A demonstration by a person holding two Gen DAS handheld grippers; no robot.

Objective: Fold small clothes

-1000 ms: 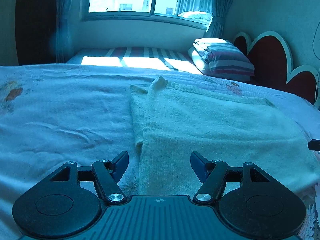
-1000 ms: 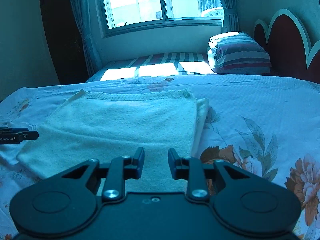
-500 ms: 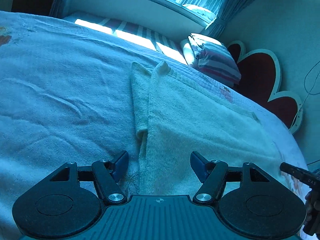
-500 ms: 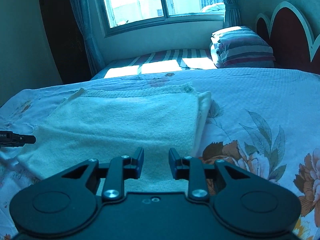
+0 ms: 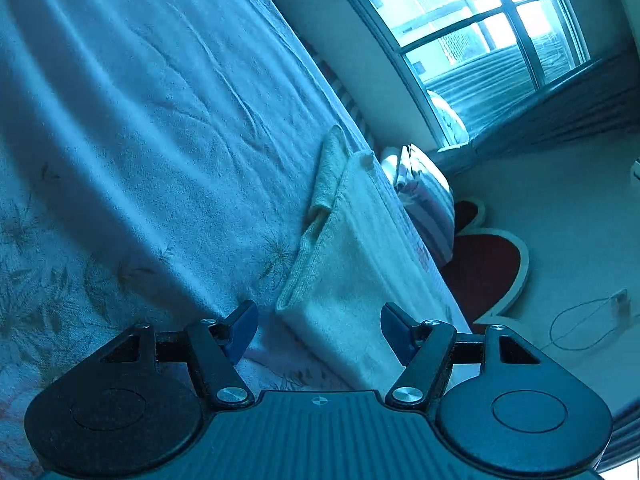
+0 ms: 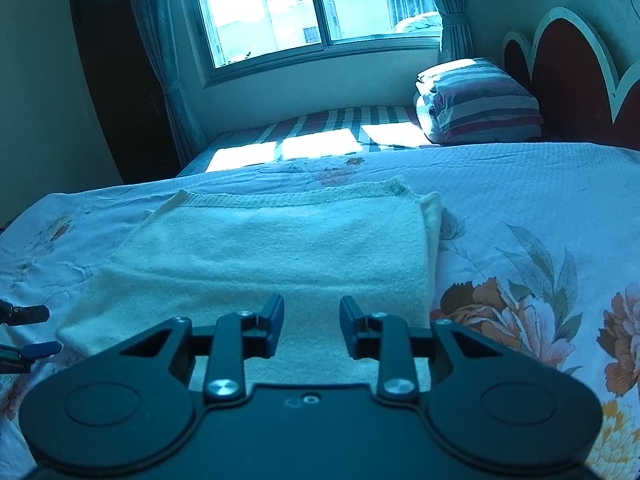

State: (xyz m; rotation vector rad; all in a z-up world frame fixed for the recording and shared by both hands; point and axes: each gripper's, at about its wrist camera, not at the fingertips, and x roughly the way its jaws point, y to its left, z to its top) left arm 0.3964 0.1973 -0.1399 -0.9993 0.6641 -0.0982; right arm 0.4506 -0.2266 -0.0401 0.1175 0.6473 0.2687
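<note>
The cream towel lies flat on the floral bedspread, already doubled over, with a lower layer peeking out along its edge at three o'clock. In the left wrist view the same towel runs up toward one o'clock, and its near corner sits just ahead of the gap between the fingers. The left gripper is spread wide and holds nothing, rolled hard to one side. The right gripper hovers low over the near edge with its jaws parted a little, also empty.

Judging by the layout, the step is taking hold of the near edge for another fold. To do it well, each gripper should pinch both layers together at a corner, then lift and carry level so that the edges meet squarely.

Beyond, at one o'clock, sits a striped pillow against the red headboard, with the window at twelve. No brand or writing can be read.
</note>
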